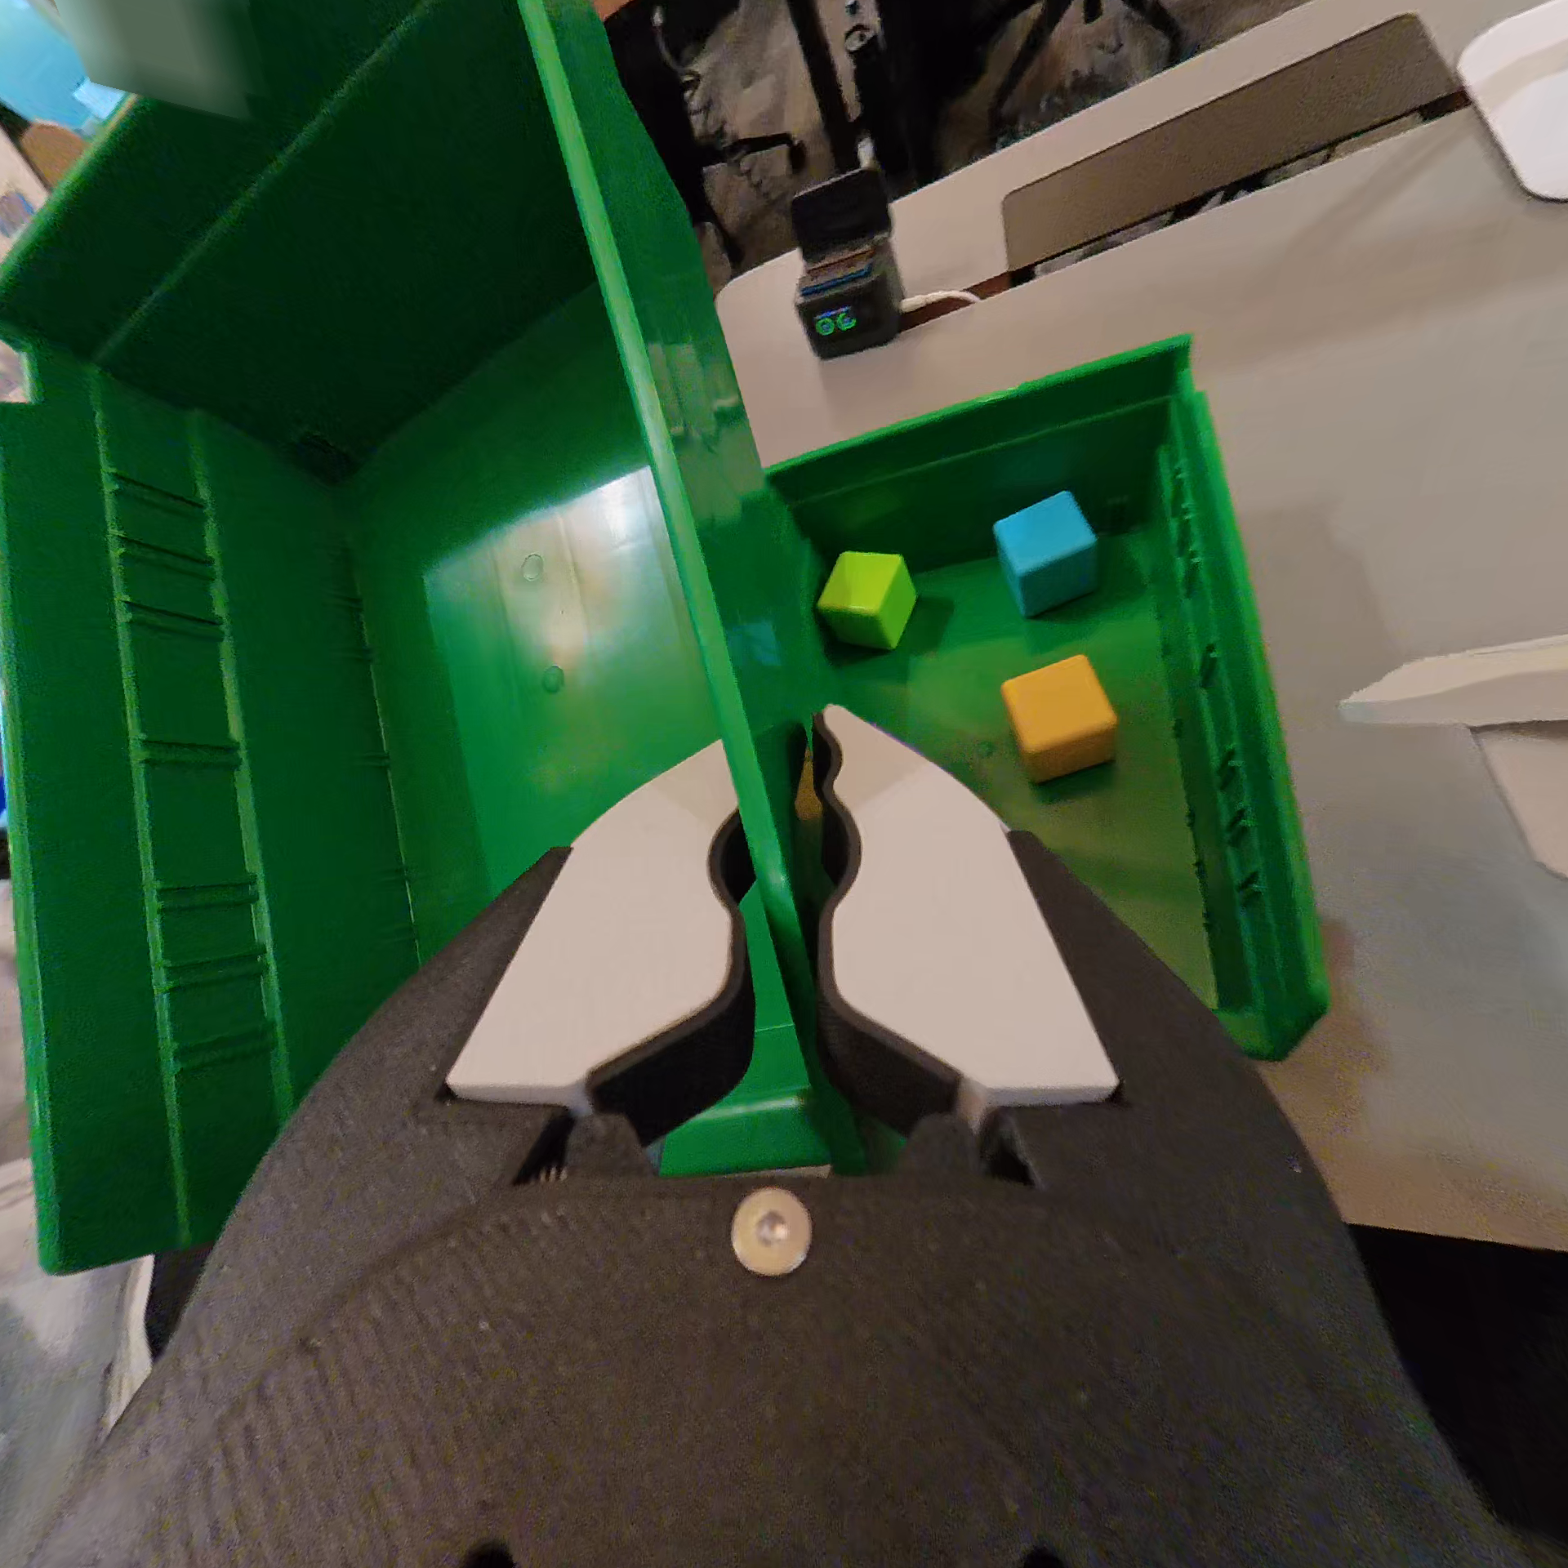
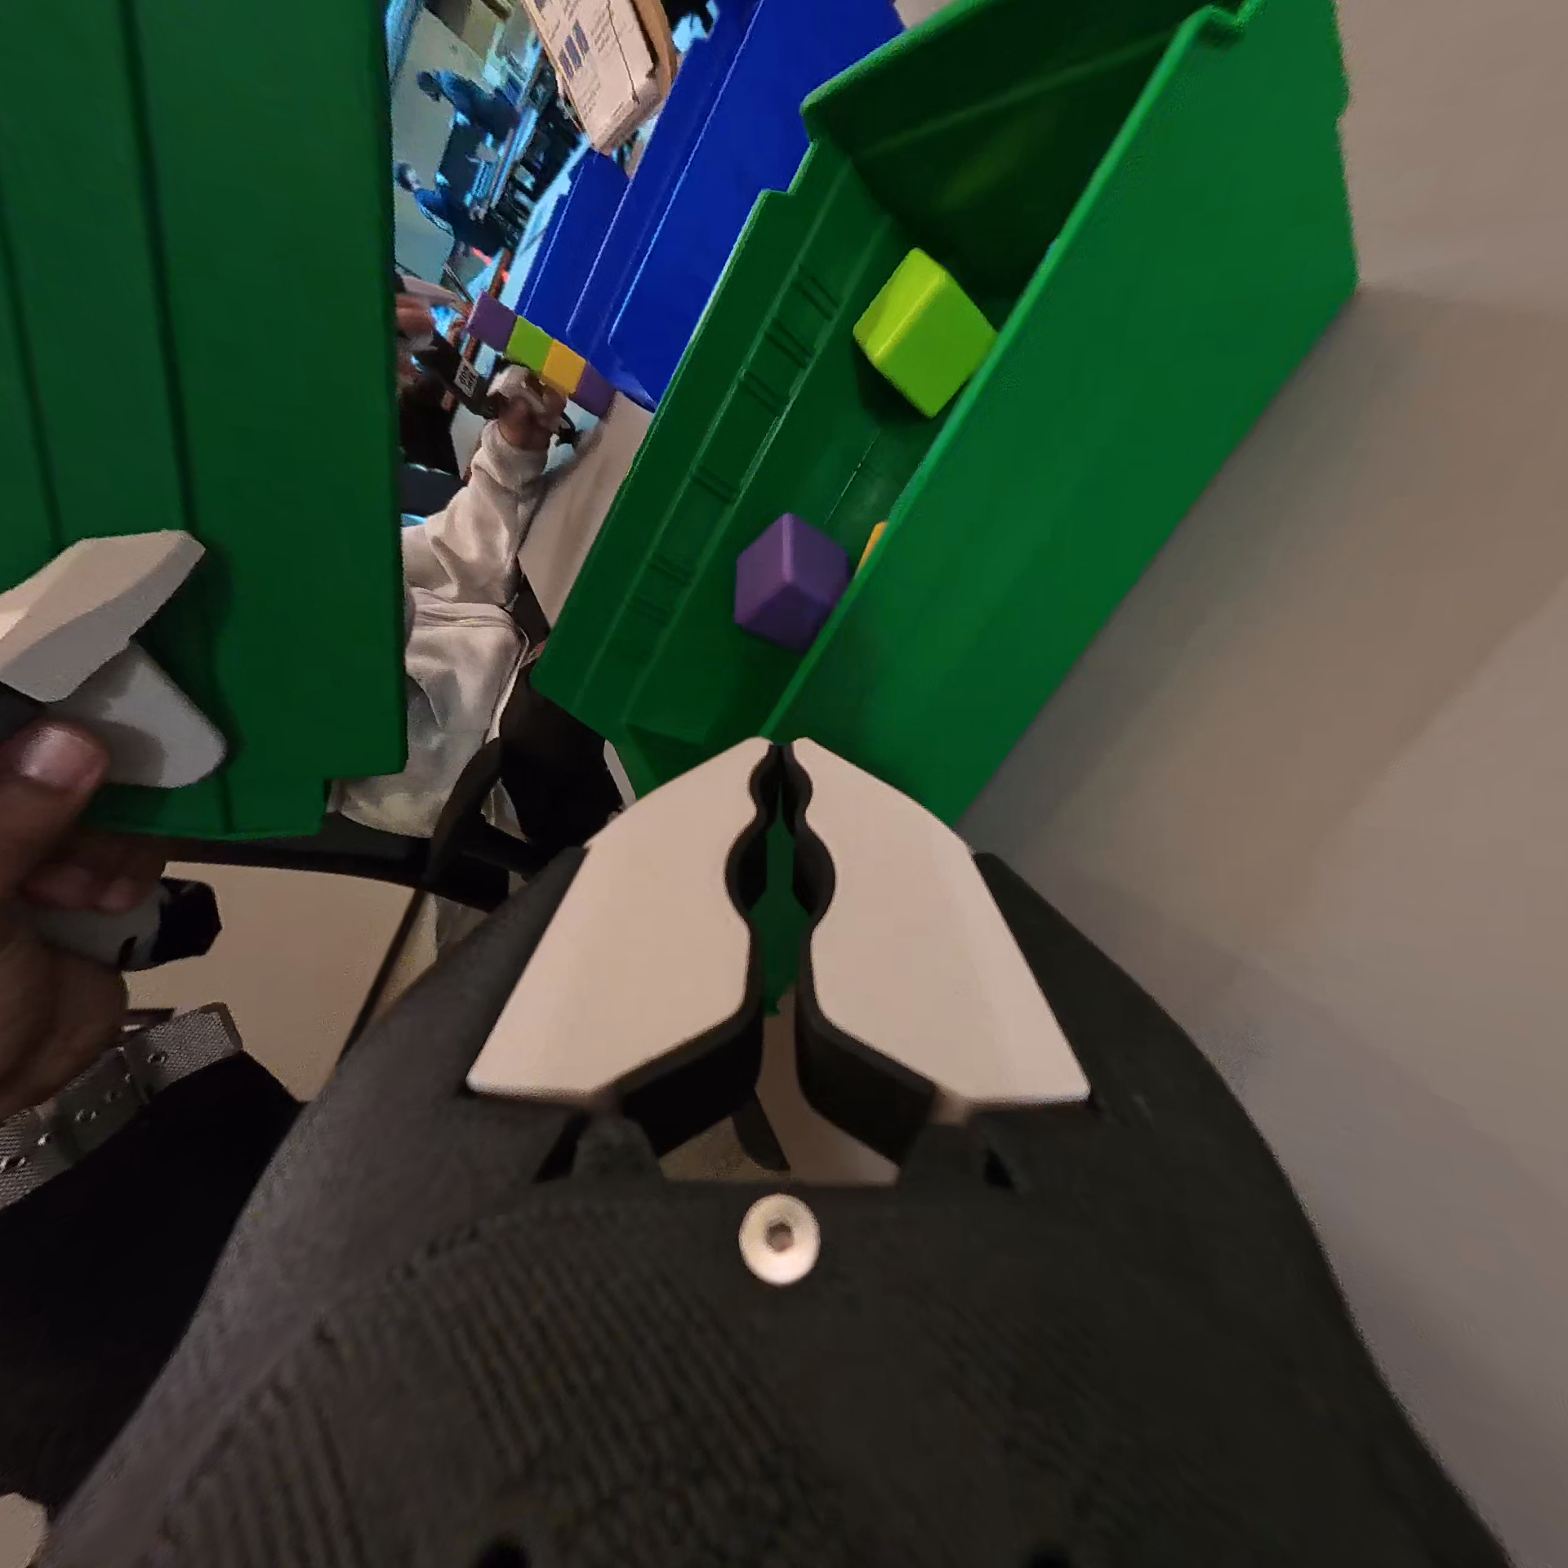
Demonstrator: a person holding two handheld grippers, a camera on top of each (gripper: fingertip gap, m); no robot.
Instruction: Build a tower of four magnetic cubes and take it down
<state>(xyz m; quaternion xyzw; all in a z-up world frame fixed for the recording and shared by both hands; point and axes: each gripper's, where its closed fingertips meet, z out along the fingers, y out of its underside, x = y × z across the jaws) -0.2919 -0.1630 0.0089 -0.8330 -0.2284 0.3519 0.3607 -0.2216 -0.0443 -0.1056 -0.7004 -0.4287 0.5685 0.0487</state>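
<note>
My left gripper (image 1: pixel 810 730) is shut on the side wall of an empty green bin (image 1: pixel 254 594) and holds it tilted. Past it, a second green bin (image 1: pixel 1230 679) lies on the table with a lime cube (image 1: pixel 867 598), a blue cube (image 1: pixel 1045 551) and a yellow cube (image 1: pixel 1059 717) loose inside. My right gripper (image 2: pixel 776 747) is shut on that bin's wall (image 2: pixel 1061 509). The right wrist view shows the lime cube (image 2: pixel 925 331), a purple cube (image 2: pixel 789 581) and a sliver of a yellow cube (image 2: pixel 874 539). The empty bin (image 2: pixel 212 339) hangs at the left there, with a left-gripper finger (image 2: pixel 110 645) on it.
A grey table (image 1: pixel 1358 509) carries a small black device with a display (image 1: pixel 844 263). Blue bins (image 2: pixel 679 212) stand behind. A person in a light top (image 2: pixel 475 594) farther back holds a row of several joined cubes (image 2: pixel 543 352).
</note>
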